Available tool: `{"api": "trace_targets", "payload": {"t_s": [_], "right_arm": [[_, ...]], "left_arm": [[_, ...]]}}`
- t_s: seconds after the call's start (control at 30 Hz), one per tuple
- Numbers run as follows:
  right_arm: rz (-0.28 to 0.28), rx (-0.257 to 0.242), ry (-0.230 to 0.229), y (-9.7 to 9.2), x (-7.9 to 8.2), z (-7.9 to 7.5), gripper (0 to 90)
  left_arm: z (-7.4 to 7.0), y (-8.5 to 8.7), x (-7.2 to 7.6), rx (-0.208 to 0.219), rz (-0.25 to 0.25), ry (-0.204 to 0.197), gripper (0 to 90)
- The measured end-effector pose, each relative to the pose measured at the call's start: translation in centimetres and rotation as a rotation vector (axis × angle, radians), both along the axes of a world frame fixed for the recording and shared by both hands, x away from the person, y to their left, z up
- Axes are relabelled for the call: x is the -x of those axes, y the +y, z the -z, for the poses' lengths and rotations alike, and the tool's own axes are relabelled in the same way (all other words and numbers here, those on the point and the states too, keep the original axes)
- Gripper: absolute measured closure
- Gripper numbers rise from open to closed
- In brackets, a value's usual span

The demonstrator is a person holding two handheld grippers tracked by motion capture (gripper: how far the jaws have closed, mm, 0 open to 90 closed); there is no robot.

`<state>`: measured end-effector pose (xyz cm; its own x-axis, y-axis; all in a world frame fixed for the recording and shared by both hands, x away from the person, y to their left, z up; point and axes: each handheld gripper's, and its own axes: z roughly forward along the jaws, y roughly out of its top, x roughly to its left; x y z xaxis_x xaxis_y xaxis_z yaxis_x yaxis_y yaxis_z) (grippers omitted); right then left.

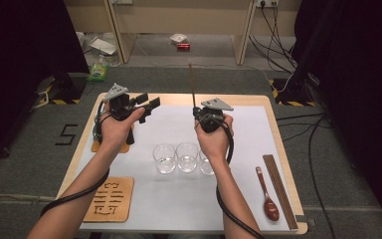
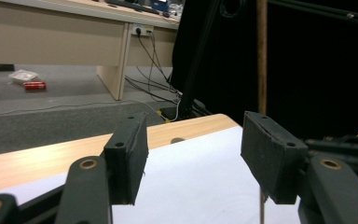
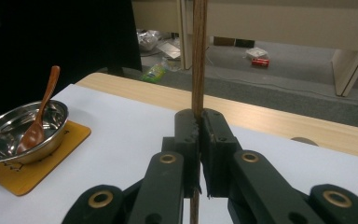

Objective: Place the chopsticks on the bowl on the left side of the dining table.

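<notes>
Our right gripper [image 1: 197,110] is clamped tight on a single brown chopstick [image 1: 192,82], the two black jaws pressed together around it in the right gripper view [image 3: 199,135]. The stick stands nearly upright, its long axis running from below the jaws to well above them, over the far middle of the white mat [image 1: 179,199]. Our left gripper [image 1: 148,103] is held above the far left of the table, jaws standing wide apart with nothing between them [image 2: 193,156].

What the next move turns on, as we judge it, is how the chopstick lies from that open left gripper: it is off to the right, roughly level with it, and in the left gripper view it rises as a thin vertical line just behind the right-hand jaw [image 2: 261,56]. The left jaws point across toward it, so a sideways reach would meet the stick crosswise to its length. The right hand [image 1: 214,137] already has it; the left hand [image 1: 114,129] is apart from it.

Around us: three clear glasses [image 1: 186,157] stand in a row just in front of the right hand, below any path between the grippers. A steel bowl [image 3: 23,130] with a wooden spoon [image 3: 39,116] sits on an orange mat [image 3: 32,172] at the left, mostly under the left hand in the high view. Another wooden spoon [image 1: 267,196] and more chopsticks [image 1: 278,189] lie along the right edge, and a wooden coaster [image 1: 110,199] lies near left. Nothing stands between the two grippers.
</notes>
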<state>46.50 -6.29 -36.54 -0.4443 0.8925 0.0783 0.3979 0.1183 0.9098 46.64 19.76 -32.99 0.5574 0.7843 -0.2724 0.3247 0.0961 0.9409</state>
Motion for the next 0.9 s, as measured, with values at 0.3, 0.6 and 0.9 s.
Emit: {"api": "trace_targets", "payload": {"t_s": [0.3,0.6,0.9], "right_arm": [[-0.017,0.01,-0.001,0.7,0.1,0.3,86.1],[-0.025,0.004,-0.002,1.0,0.2,0.3,86.1],[-0.038,0.009,-0.004,1.5,0.4,0.4,86.1]], "left_arm": [[-1.0,-3.0,-1.3,-0.01,0.042,0.0,41.5],[-1.2,-5.0,-2.1,-0.025,0.069,0.008,42.9],[-1.0,-6.9,-3.6,-0.026,0.09,0.044,46.0]]}}
